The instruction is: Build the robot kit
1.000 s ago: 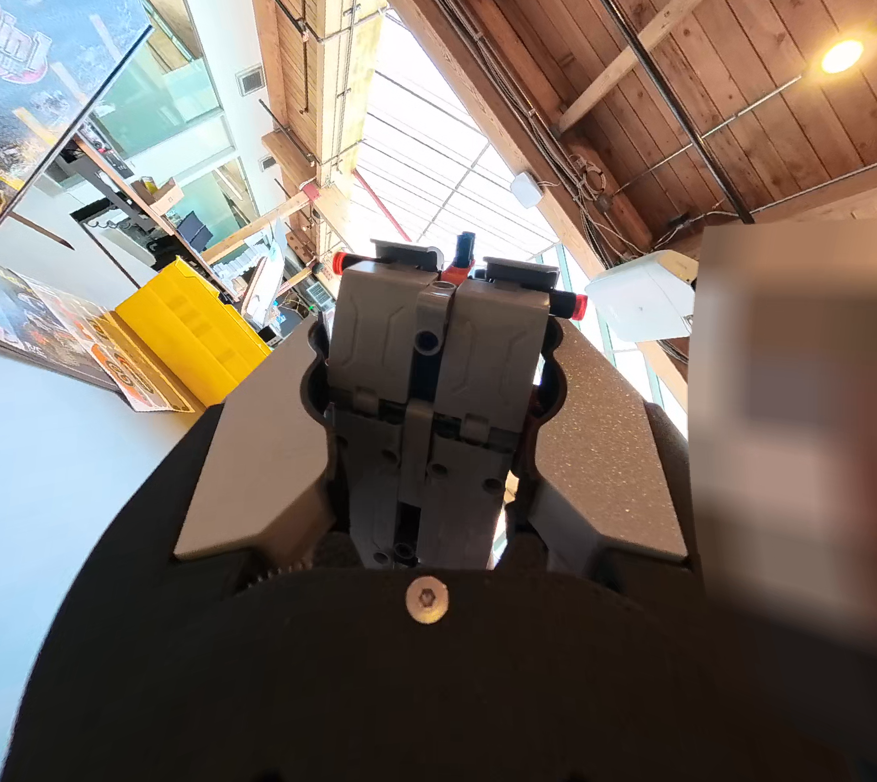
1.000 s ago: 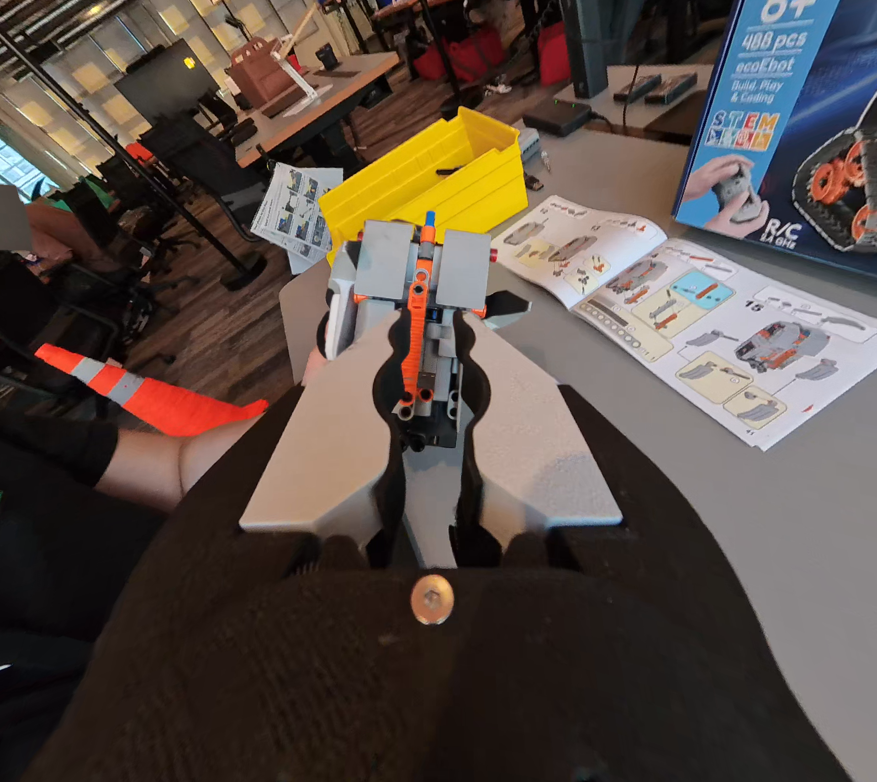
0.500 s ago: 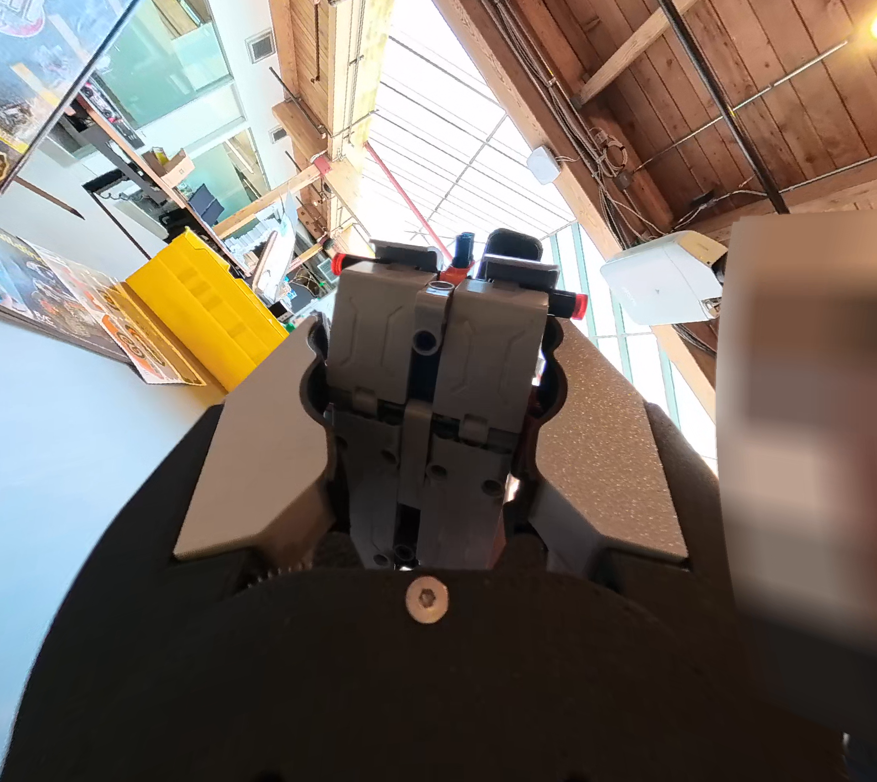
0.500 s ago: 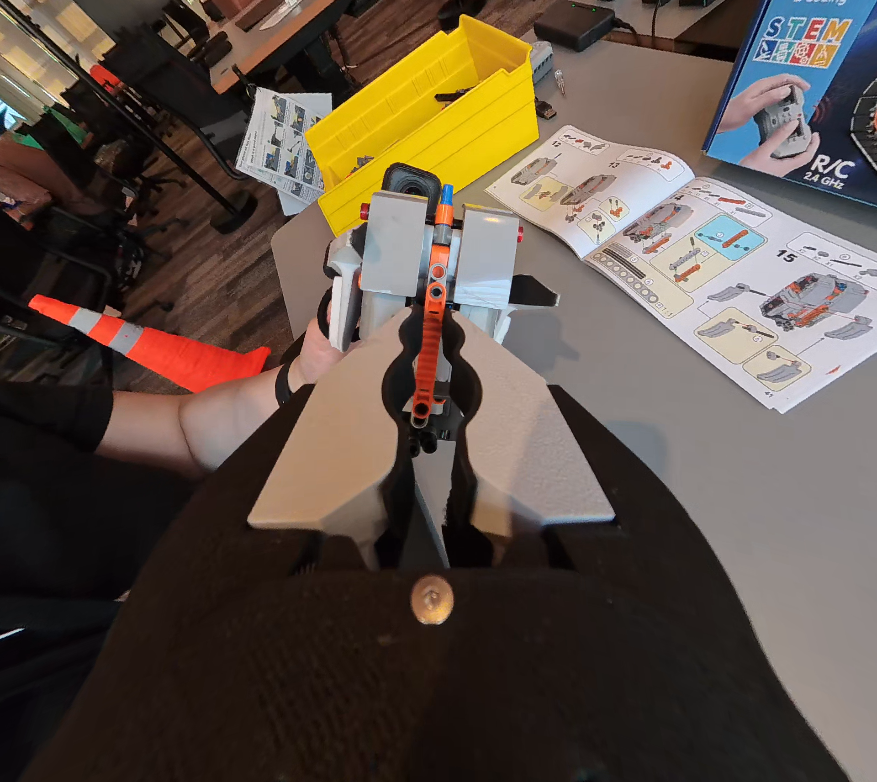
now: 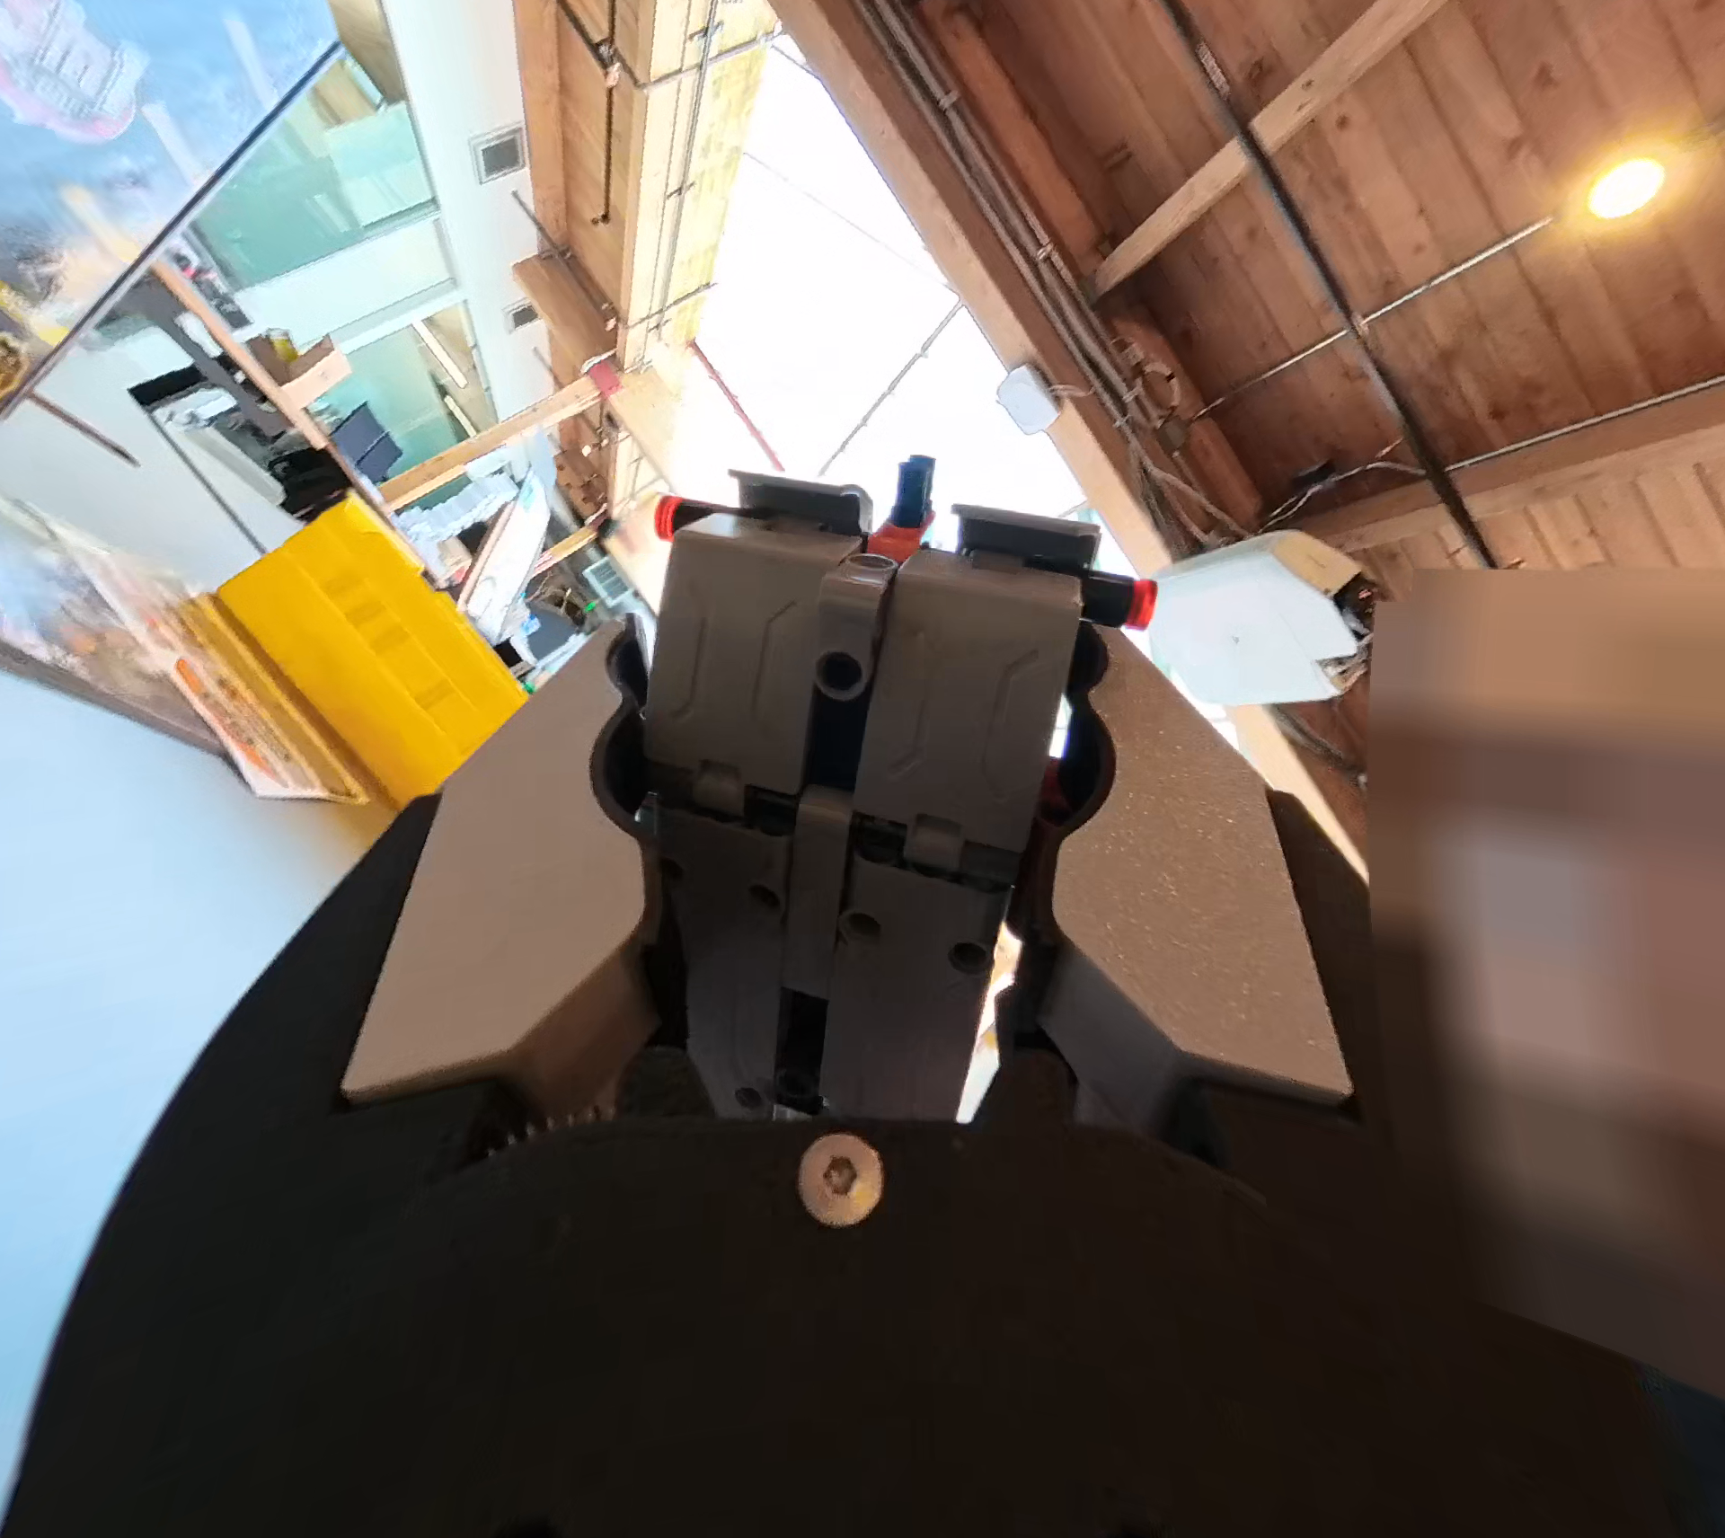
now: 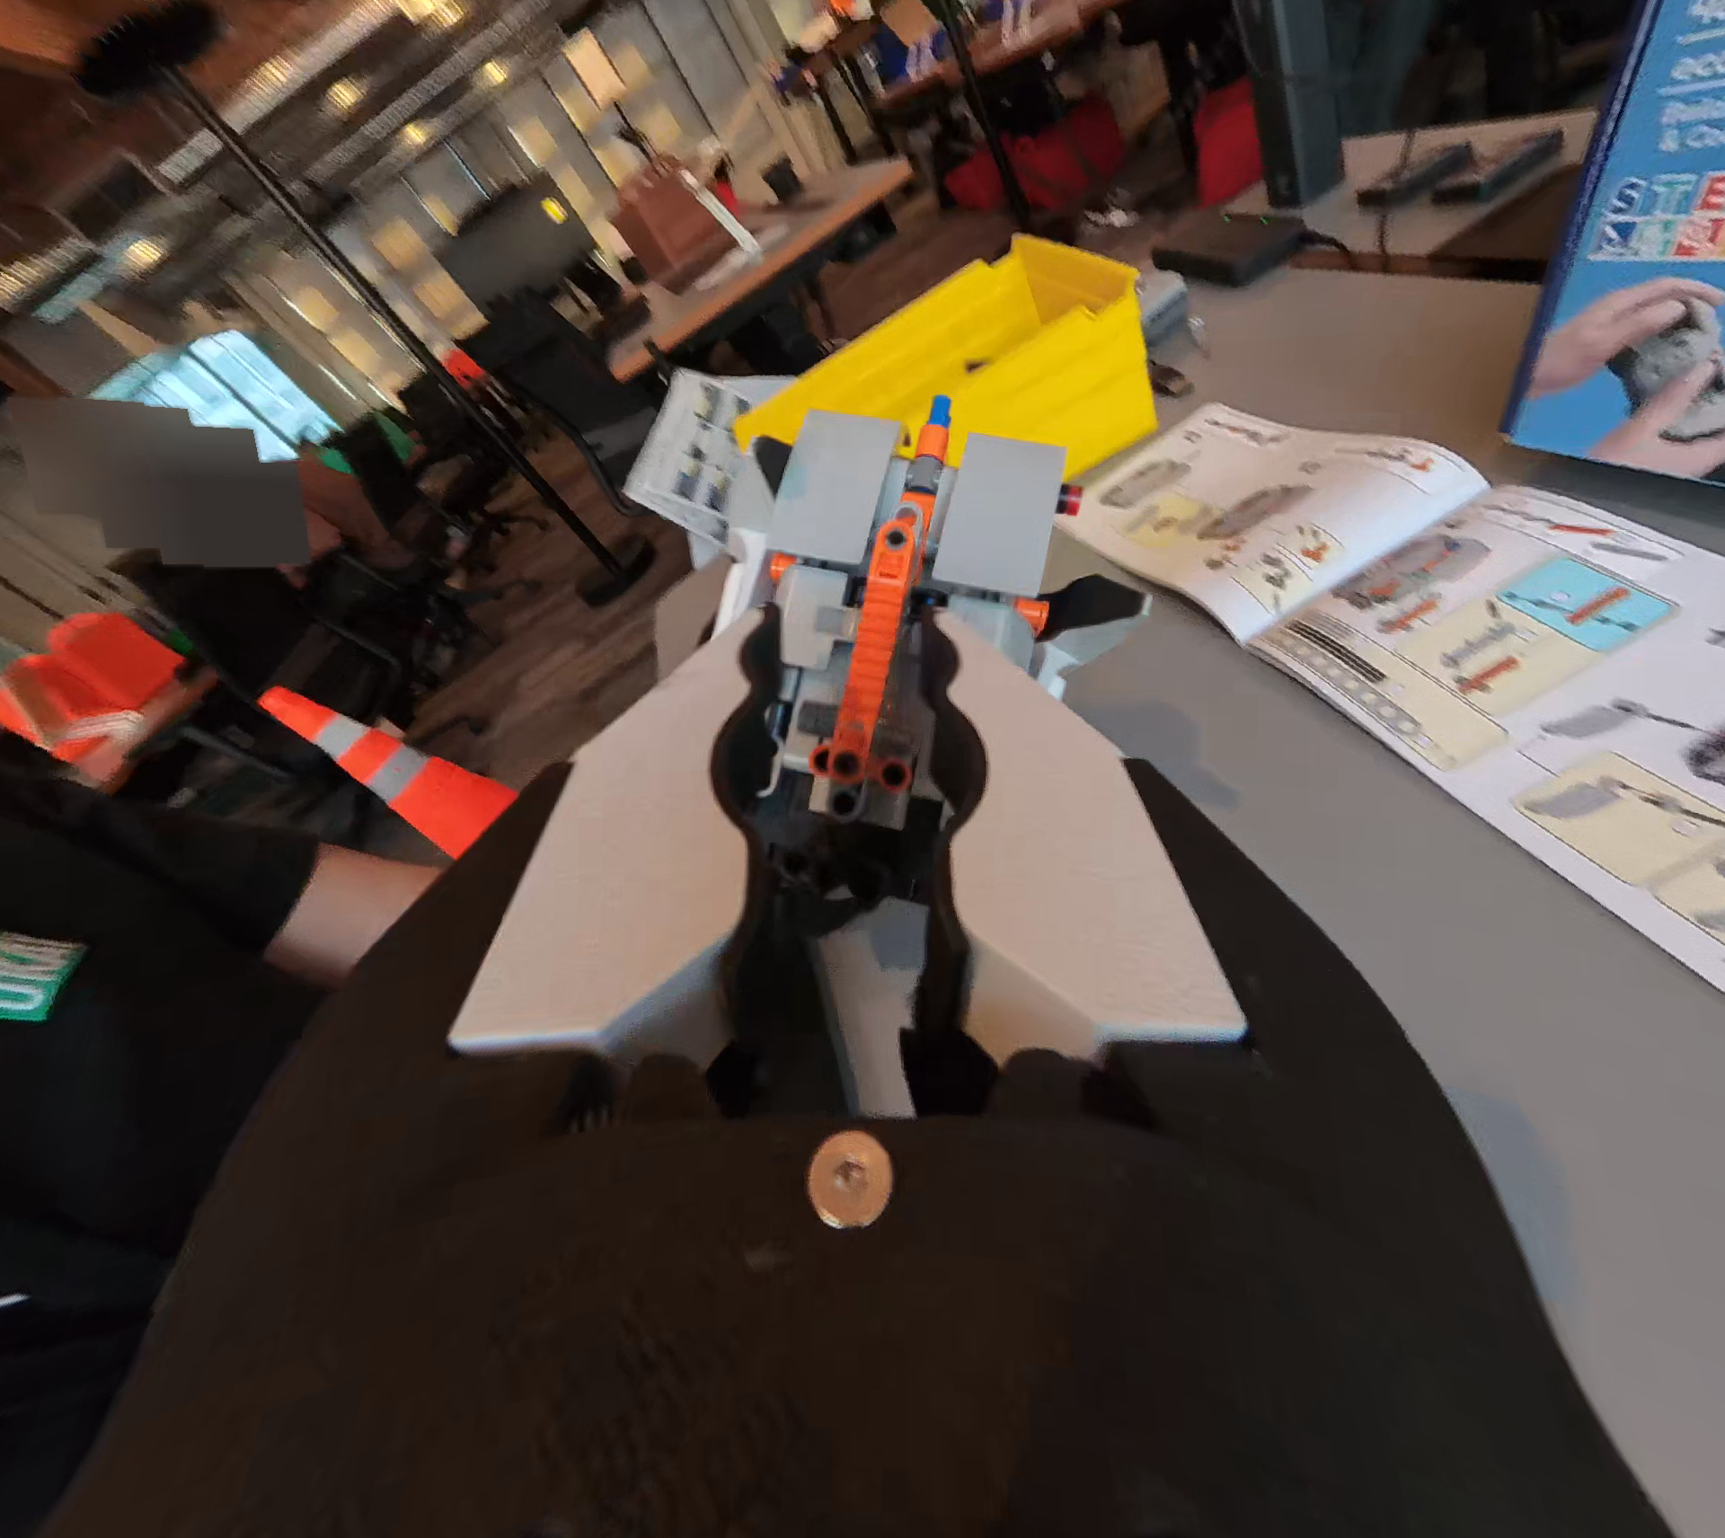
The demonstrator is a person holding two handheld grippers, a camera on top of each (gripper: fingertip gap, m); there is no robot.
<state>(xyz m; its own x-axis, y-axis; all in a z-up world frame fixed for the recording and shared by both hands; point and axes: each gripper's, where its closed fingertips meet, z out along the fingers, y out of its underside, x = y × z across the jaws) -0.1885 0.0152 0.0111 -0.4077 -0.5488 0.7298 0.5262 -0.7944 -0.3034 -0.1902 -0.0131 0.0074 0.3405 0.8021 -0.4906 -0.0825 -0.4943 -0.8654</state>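
- Left gripper (image 5: 854, 709): jaws closed against both sides of a grey brick model (image 5: 854, 700), held up off the table with the camera tilted toward the wooden ceiling (image 5: 1307, 93).
- Right gripper (image 6: 863, 709): jaws closed on the same model (image 6: 896, 550) from the other side – here an orange beam (image 6: 877, 634) runs down its middle, with a blue pin (image 6: 938, 410) at the tip.
- Hidden: the lower end of the model sinks into the dark gap between the fingers in both views, so the exact contact points can't be read.
- The far finger tips of the left gripper poke out behind the model in the right wrist view; the rest is blocked.
- Right wrist view is motion-blurred; background desks and chairs are hard to make out.
- Only the left view shows: red pin ends (image 5: 1134, 592) sticking out either side of the model, a ceiling lamp (image 5: 1624, 186), a white box-shaped unit (image 5: 1251, 634) under the beams.
- Only the right view shows: an open instruction booklet (image 6: 1400, 588) on the grey table (image 6: 1400, 886), an orange cone (image 6: 392, 765) on the floor, a person's forearm (image 6: 345, 924) at left.
- Both show the yellow bin (image 6: 1027, 364) and the blue kit box (image 6: 1643, 233) – the box is cut off by the frame edge in each.
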